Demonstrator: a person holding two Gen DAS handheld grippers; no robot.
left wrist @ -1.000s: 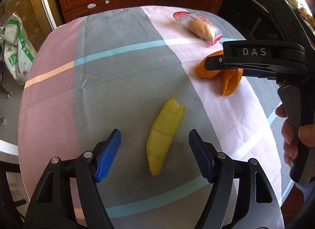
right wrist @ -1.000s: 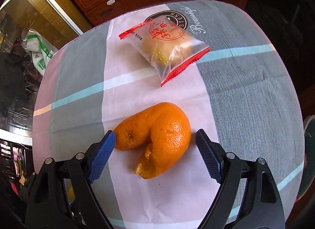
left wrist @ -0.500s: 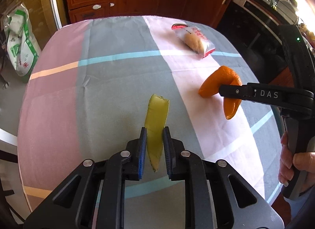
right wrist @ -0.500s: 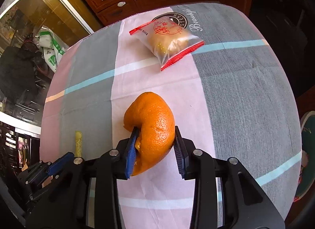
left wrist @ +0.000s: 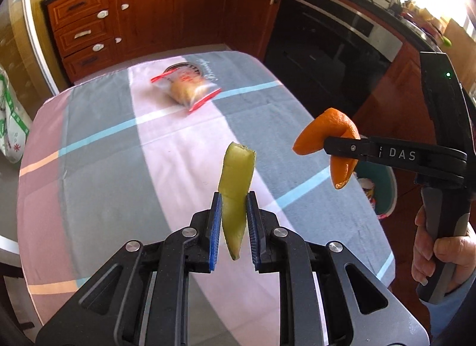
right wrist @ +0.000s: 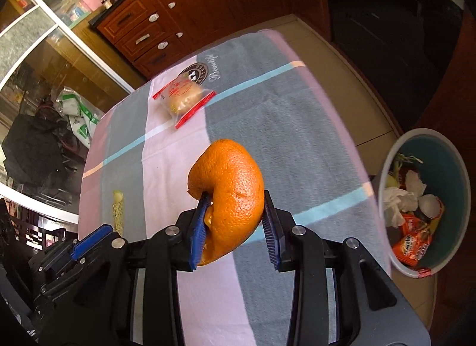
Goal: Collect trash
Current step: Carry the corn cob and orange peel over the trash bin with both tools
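Left gripper jaws clamped on a limp yellow-green strip of fruit peel, lifted clear of the striped cloth-covered table. Right gripper jaws pinching a curled orange peel, likewise aloft. Both light, soft, probably slick inside; best gripped mid-length. Blue-lined waste bin at three o'clock; sealed snack packet at twelve.

on the side of the right hand-held gripper, as my left camera sees it, i read "das" in pale capitals. the cloth over the table carries a script word i take as "beautiful" beside a round dark emblem whose ring lettering i cannot make out. the red print on the sealed snack bag is too small for me to read.
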